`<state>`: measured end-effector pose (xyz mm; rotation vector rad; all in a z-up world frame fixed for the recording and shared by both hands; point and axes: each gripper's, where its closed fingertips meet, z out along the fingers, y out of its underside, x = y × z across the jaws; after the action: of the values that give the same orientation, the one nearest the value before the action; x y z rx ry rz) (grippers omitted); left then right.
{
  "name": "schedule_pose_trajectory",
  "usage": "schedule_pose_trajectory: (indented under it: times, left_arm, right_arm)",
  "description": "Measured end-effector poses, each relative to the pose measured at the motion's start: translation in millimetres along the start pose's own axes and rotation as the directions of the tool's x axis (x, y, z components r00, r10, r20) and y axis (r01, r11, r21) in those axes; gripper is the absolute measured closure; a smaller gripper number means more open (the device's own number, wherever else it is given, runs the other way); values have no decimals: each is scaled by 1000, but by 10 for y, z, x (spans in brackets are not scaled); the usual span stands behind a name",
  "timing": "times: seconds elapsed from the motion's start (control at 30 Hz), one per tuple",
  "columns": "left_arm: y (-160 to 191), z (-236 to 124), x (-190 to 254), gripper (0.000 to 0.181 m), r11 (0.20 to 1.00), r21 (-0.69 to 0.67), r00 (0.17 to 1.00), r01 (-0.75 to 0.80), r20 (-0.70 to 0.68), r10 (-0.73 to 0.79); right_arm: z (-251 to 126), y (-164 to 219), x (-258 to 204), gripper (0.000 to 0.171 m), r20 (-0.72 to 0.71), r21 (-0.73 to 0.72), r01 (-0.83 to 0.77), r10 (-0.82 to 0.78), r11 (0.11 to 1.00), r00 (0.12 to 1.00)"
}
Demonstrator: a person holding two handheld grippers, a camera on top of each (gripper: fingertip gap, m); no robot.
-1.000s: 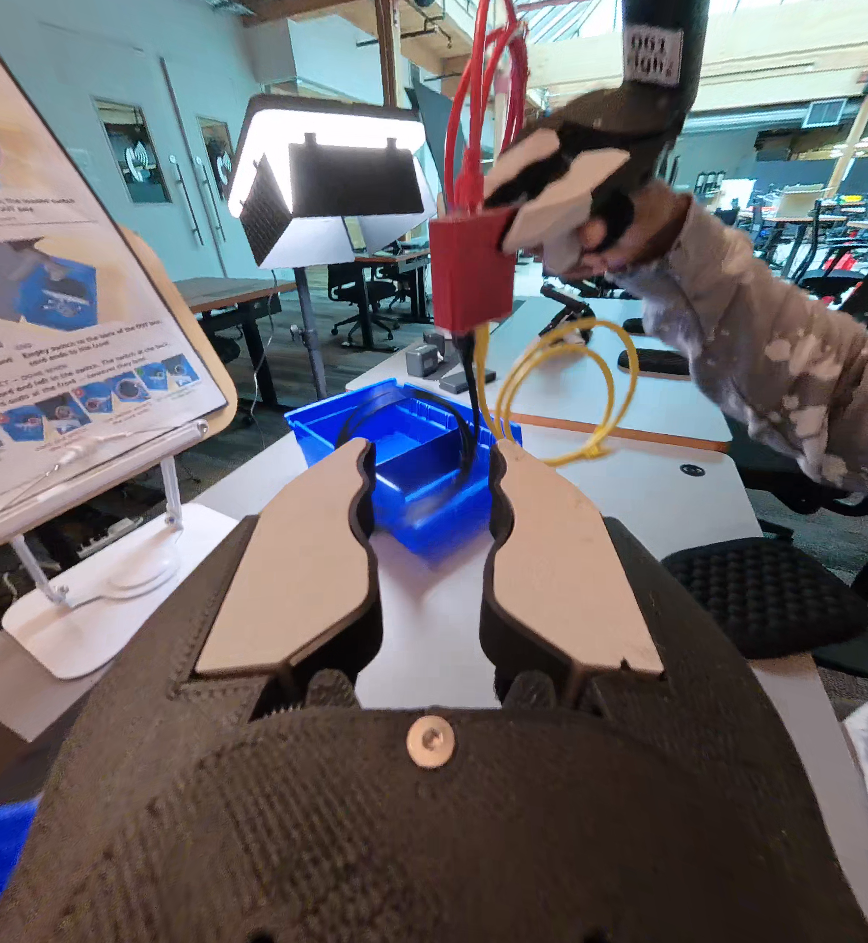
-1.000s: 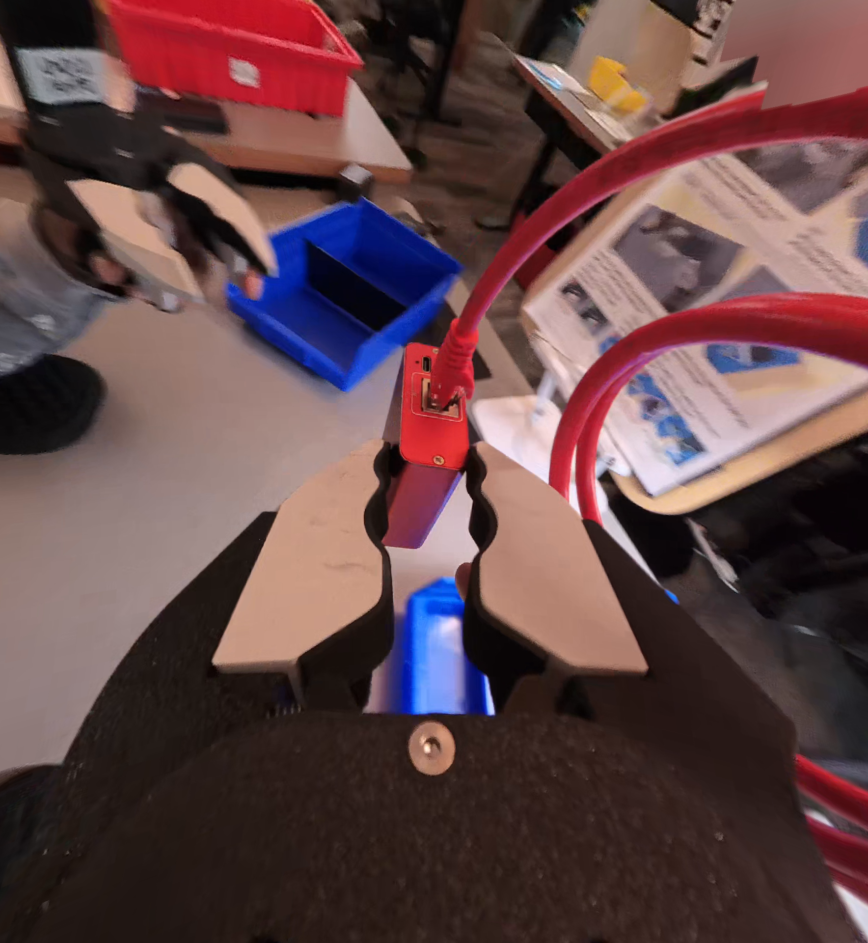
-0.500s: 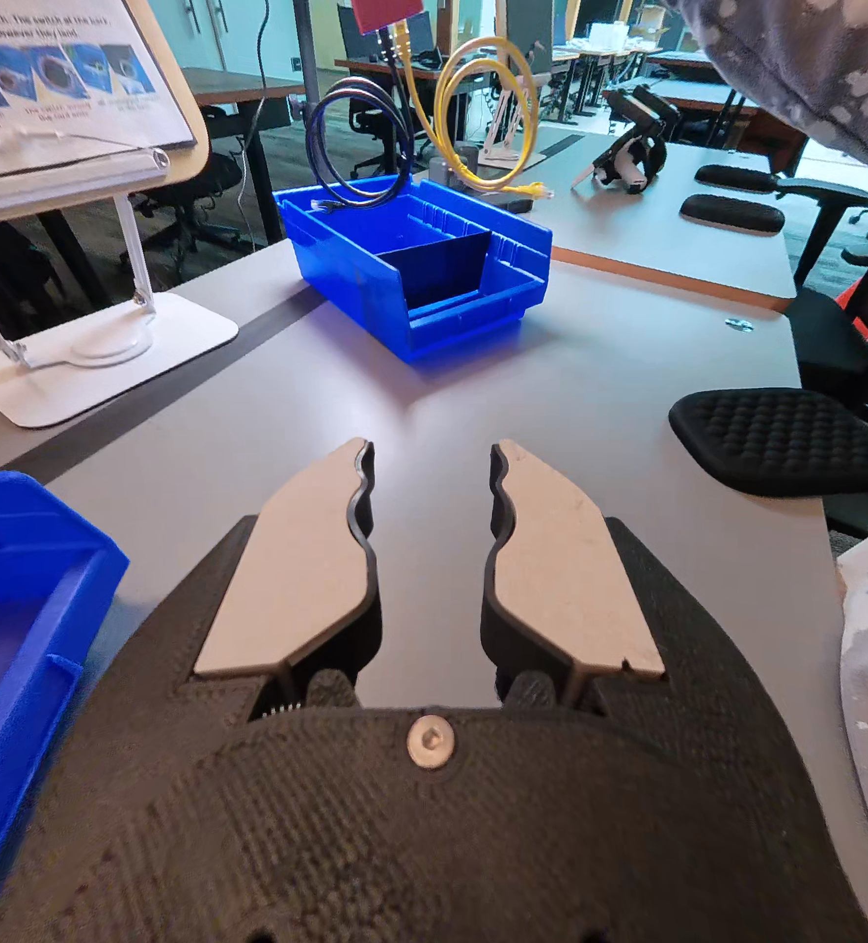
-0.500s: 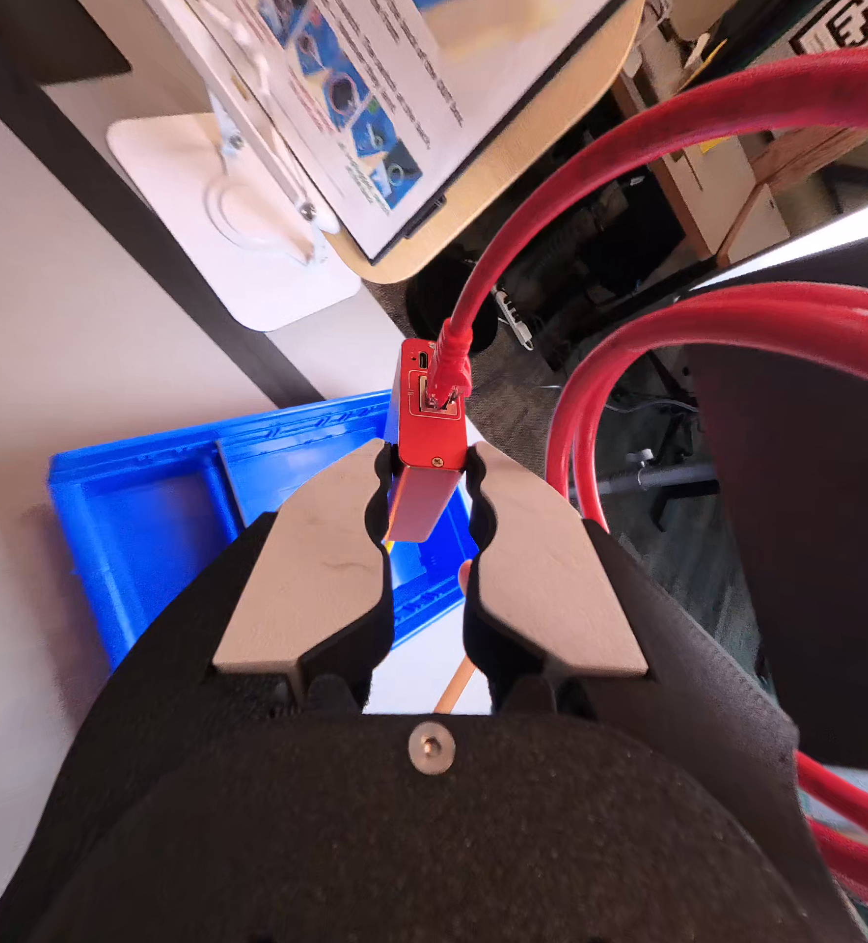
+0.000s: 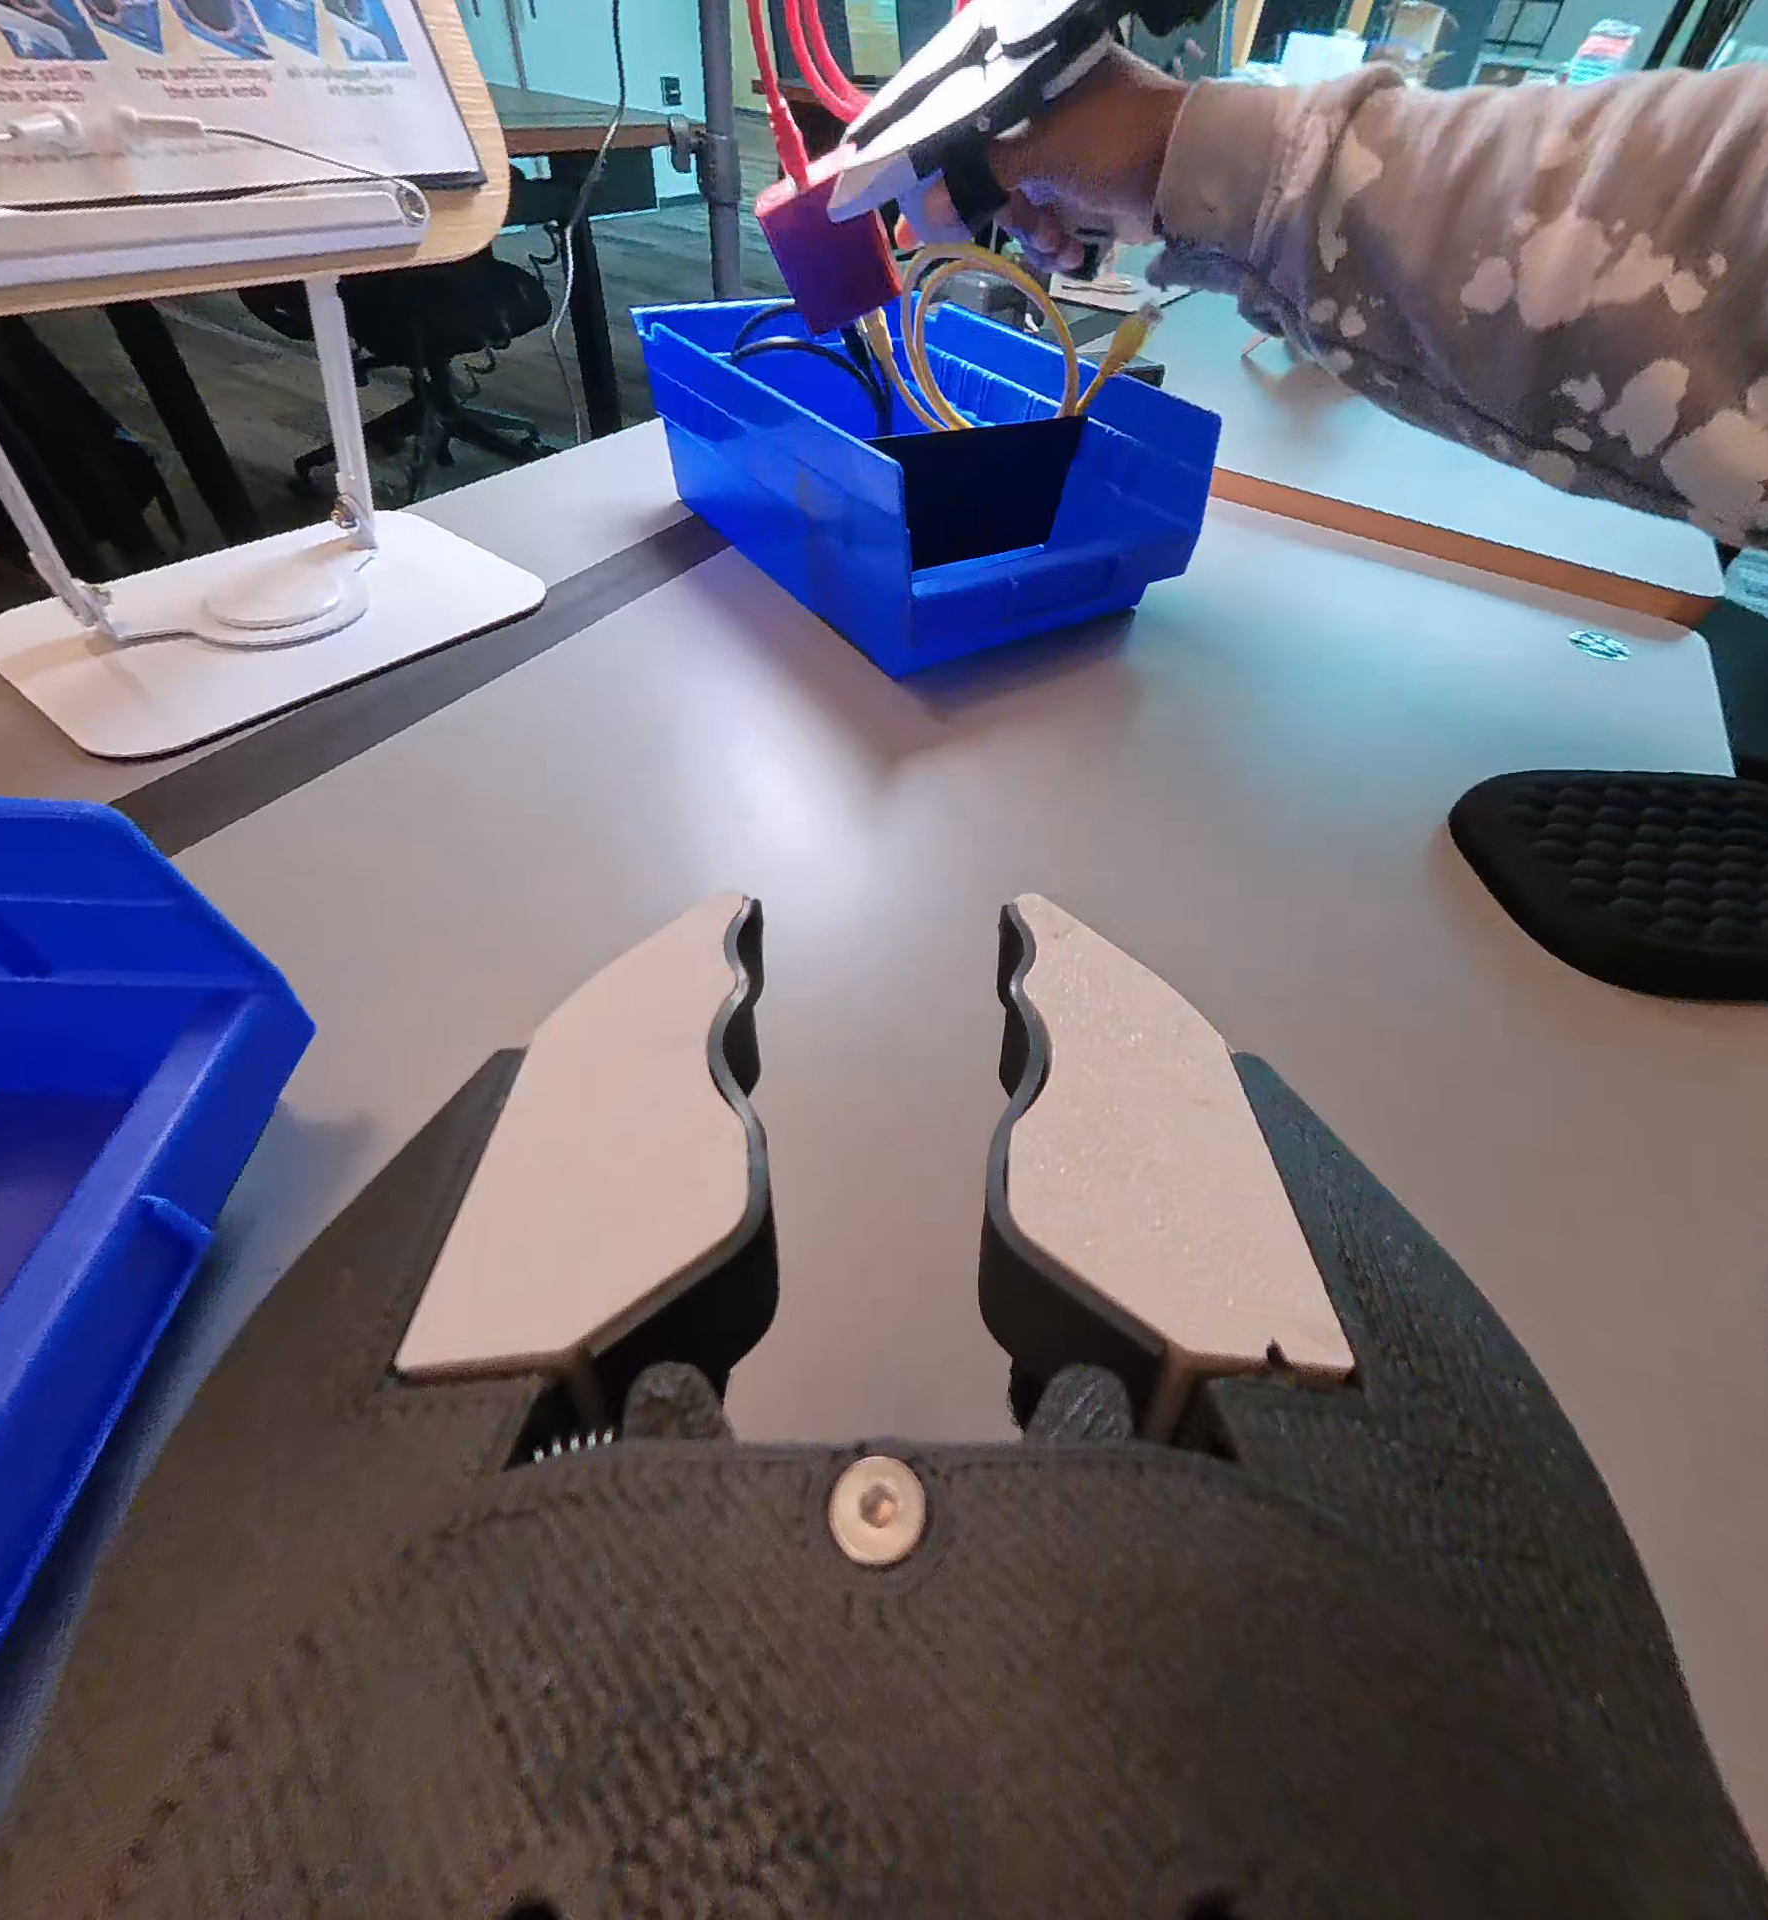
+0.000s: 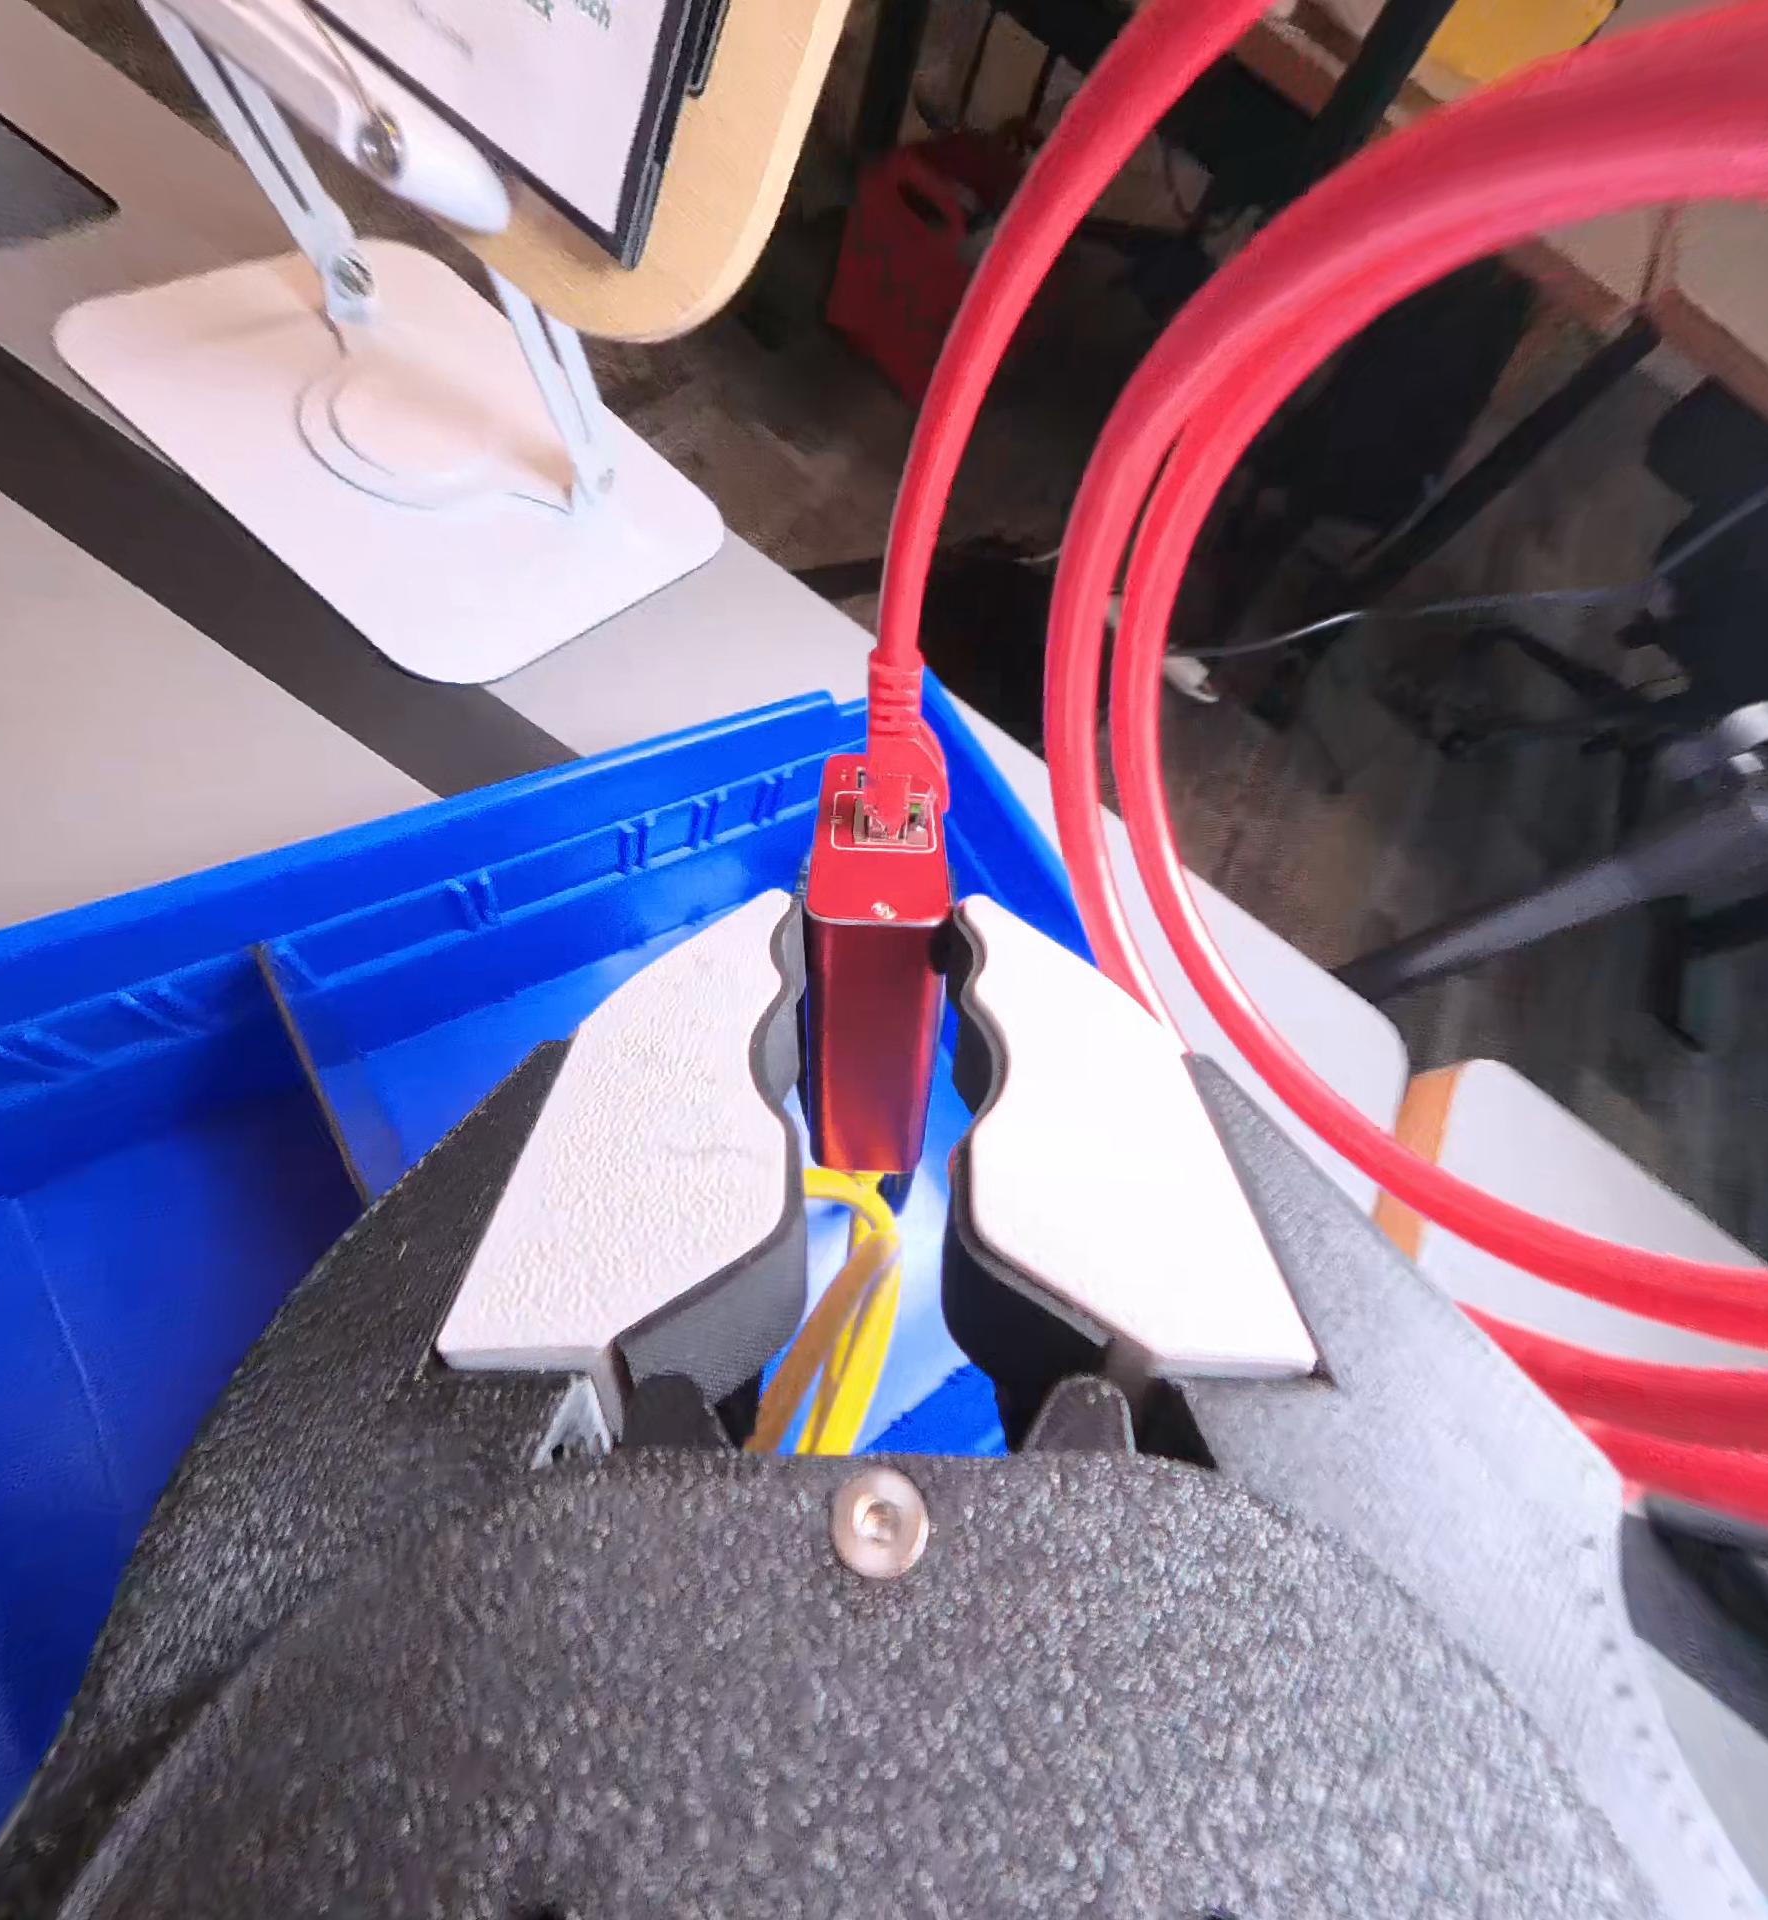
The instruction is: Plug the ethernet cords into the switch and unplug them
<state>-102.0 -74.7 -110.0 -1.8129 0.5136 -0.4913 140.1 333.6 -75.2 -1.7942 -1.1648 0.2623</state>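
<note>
My right gripper (image 6: 875, 914) is shut on the red switch (image 6: 872, 1029) and holds it over the far blue bin (image 6: 506, 894). A red cord (image 6: 973, 343) is plugged into the switch's top port and loops off to the right. A yellow cord (image 6: 849, 1340) hangs from its underside. In the left wrist view the switch (image 5: 823, 255) hangs above that bin (image 5: 1015, 582), with the yellow cord (image 5: 973, 343) and a black cord (image 5: 818, 353) trailing into it. My left gripper (image 5: 875, 925) is open and empty, low over the grey table (image 5: 963, 810).
A second blue bin (image 5: 59, 1143) sits at the near left. A white stand (image 5: 256, 613) holding an instruction sheet stands at the back left. A black chair armrest (image 5: 1669, 883) overlaps the table's right edge. A person's sleeve (image 5: 1482, 260) reaches across the top right.
The right gripper has carried the switch and its cords down over the far blue bin, so the yellow and black cords now dip into it. The left gripper stays open above the table.
</note>
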Motion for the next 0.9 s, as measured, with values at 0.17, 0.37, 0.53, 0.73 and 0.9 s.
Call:
schedule_pose_trajectory:
  times: [0.17,0.37,0.53,0.73,0.9]
  left_arm:
    - [57,23,-35,138,1000,-12,1000,9,9,-9]
    - [79,-15,-6,138,1000,-16,1000,14,15,-14]
    - [98,-64,-45,137,1000,-20,999,8,38,-7]
    - [115,-111,-171,136,1000,-26,996,17,86,-14]
    - [111,-149,-259,135,999,-31,992,16,122,-12]
  right_arm:
    - [222,117,-422,145,40,-160,244,-241,956,970]
    - [478,328,-589,145,76,-368,343,-340,864,937]
    - [345,533,-710,138,171,-487,193,-124,852,978]
    - [-145,429,-824,124,105,-463,154,-119,873,987]
    - [-639,411,-1090,124,53,-362,143,-132,921,990]
